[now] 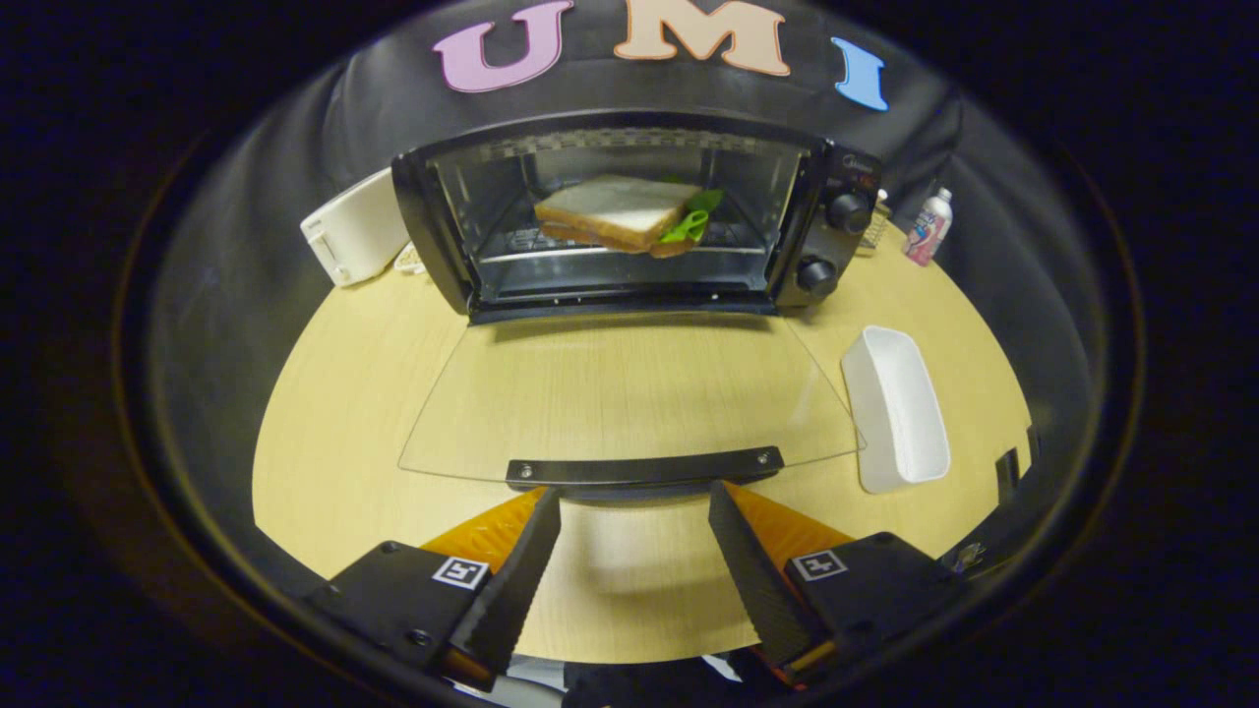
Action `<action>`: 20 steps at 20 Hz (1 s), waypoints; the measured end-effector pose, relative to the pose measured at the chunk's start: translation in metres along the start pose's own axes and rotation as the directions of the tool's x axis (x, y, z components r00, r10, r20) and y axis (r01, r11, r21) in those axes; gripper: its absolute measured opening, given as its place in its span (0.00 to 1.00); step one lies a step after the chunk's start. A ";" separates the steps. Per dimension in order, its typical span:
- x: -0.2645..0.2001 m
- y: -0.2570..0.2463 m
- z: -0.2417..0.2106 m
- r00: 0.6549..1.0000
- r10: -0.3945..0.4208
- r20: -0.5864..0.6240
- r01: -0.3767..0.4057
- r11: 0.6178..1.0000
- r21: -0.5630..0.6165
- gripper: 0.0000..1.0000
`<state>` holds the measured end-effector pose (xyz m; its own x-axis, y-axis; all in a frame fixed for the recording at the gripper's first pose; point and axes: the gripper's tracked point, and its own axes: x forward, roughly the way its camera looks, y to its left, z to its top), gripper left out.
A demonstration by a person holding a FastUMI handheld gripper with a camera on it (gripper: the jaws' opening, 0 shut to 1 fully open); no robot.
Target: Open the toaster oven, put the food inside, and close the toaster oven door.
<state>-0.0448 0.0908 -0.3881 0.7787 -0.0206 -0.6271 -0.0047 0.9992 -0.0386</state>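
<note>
Claw: the claw (634, 497) is open, its two fingers spread wide with nothing between them but bare table.
Handle: the dark handle (644, 469) on the door's free edge lies just ahead of the fingertips, spanning the gap between them; whether the tips touch it cannot be told.
Door: the glass door (629, 393) is folded all the way down, lying flat over the table and reaching from the oven towards the claw.
Oven: the oven (639, 211) stands beyond the door, straight ahead of the claw, its mouth open and facing it.
Sandwich: the sandwich (620, 211) sits inside the oven on the wire rack, well beyond the fingers.
Tray: a white tray (895, 408) lies on the table just right of the door, ahead of the right finger, apart from the glass edge.
Toaster: a white toaster (359, 226) stands left of the oven, close beside its wall.
Bottle: a small bottle (929, 226) stands upright right of the oven, far from the claw.
Table: the table (334, 413) is pale wood.
In the way: nothing lies between the fingers and the handle.
Sandwich look: white bread slices, cut on a slant, with green leaf sticking out at its right side.
Oven look: black casing, two round knobs stacked on its right panel, shiny metal inside.
</note>
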 end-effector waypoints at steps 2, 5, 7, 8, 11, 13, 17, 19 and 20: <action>-0.010 0.002 0.015 0.999 0.008 0.035 -0.008 1.000 0.005 0.96; -0.024 0.005 0.044 0.994 0.019 0.106 -0.022 0.999 0.028 0.96; -0.029 0.006 0.059 0.990 0.020 0.139 -0.025 0.999 0.033 0.96; -0.031 0.006 0.066 0.988 0.022 0.152 -0.027 0.999 0.034 0.96; -0.034 0.005 0.084 0.981 0.020 0.193 -0.032 0.998 0.062 0.96; -0.034 0.004 0.094 0.976 0.015 0.217 -0.035 0.996 0.088 0.96; -0.035 0.004 0.116 0.962 0.013 0.274 -0.049 0.991 0.124 0.96; -0.023 0.012 0.118 0.966 0.038 0.254 -0.071 0.990 0.122 0.96; -0.018 0.016 0.118 0.970 0.052 0.236 -0.080 0.990 0.113 0.96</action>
<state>0.0147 0.1108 -0.2859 0.9035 0.0395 -0.4267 0.0037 0.9950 0.1000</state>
